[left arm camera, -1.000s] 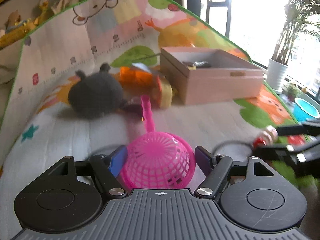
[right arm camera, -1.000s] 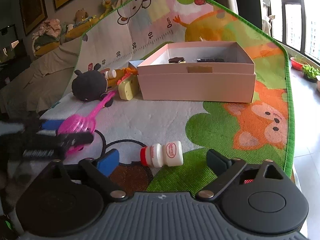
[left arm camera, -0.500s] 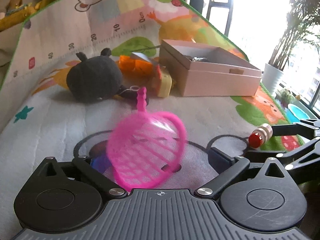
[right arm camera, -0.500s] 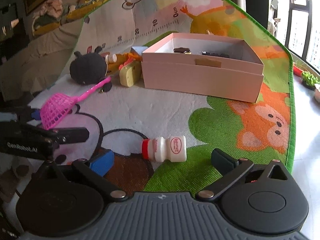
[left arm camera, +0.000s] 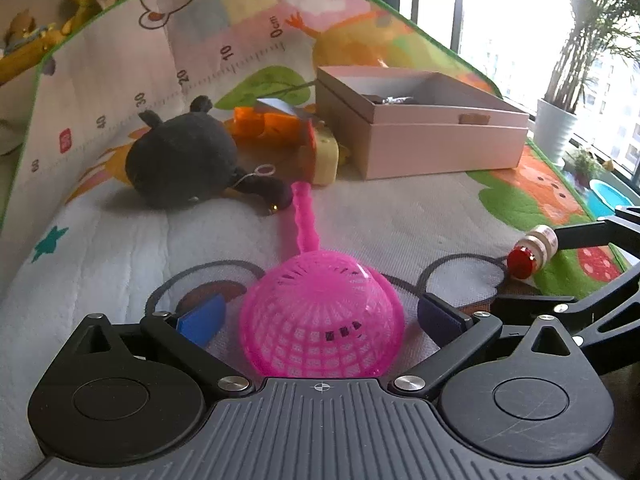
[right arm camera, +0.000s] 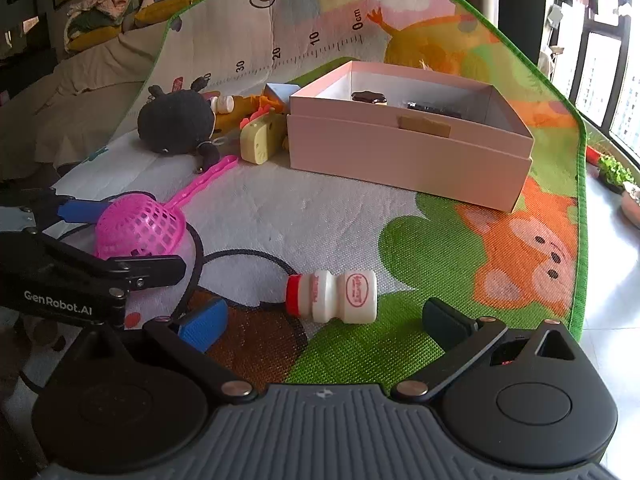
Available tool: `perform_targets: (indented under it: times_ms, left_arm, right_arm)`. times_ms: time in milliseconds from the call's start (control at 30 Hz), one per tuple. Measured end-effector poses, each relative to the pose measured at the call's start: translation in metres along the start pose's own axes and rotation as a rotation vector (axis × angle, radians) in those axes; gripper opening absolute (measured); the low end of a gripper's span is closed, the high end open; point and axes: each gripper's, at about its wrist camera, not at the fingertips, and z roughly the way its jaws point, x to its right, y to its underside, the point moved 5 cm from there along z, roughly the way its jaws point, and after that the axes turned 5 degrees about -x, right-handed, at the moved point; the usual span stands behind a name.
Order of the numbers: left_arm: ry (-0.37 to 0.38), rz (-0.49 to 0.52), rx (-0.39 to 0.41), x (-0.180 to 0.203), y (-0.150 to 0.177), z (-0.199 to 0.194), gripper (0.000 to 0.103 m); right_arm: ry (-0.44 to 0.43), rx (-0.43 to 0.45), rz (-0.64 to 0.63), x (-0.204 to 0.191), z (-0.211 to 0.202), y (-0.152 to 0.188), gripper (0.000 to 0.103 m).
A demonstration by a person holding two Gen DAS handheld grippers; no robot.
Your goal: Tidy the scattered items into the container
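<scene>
Left wrist view: left gripper (left arm camera: 318,314) spread wide around pink sieve (left arm camera: 322,320), dome up on play mat (left arm camera: 400,208), handle pointing to 12 o'clock. Right gripper (right arm camera: 324,318) equally wide, small bottle (right arm camera: 332,296) lying between pads. Best closed low across each body, then carried to pink box (right arm camera: 408,152) at 1 o'clock.

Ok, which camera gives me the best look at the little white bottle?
The right wrist view: the bottle lies on its side on the mat, whole and close between the open fingers of the right hand-held gripper. In the left wrist view it sits small at the right edge, partly hidden.
</scene>
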Motion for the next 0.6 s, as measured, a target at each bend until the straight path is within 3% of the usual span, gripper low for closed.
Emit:
perform_targets:
  times_ms: [400,500,600]
  left_arm:
    - [0.007,-0.031,0.015,-0.005,0.001,-0.004,0.103]
    - [-0.014,-0.003,0.002,-0.001,0.0,-0.001,0.103]
    - [-0.003,-0.014,0.007,-0.003,0.001,-0.002,0.103]
  right_arm:
    - [0.012,0.035,0.054,0.004,-0.004,0.0,0.103]
    - [0.029,0.056,0.135,0.017,-0.007,0.001,0.098]
    - [0.04,0.05,0.108,0.013,-0.006,0.0,0.096]
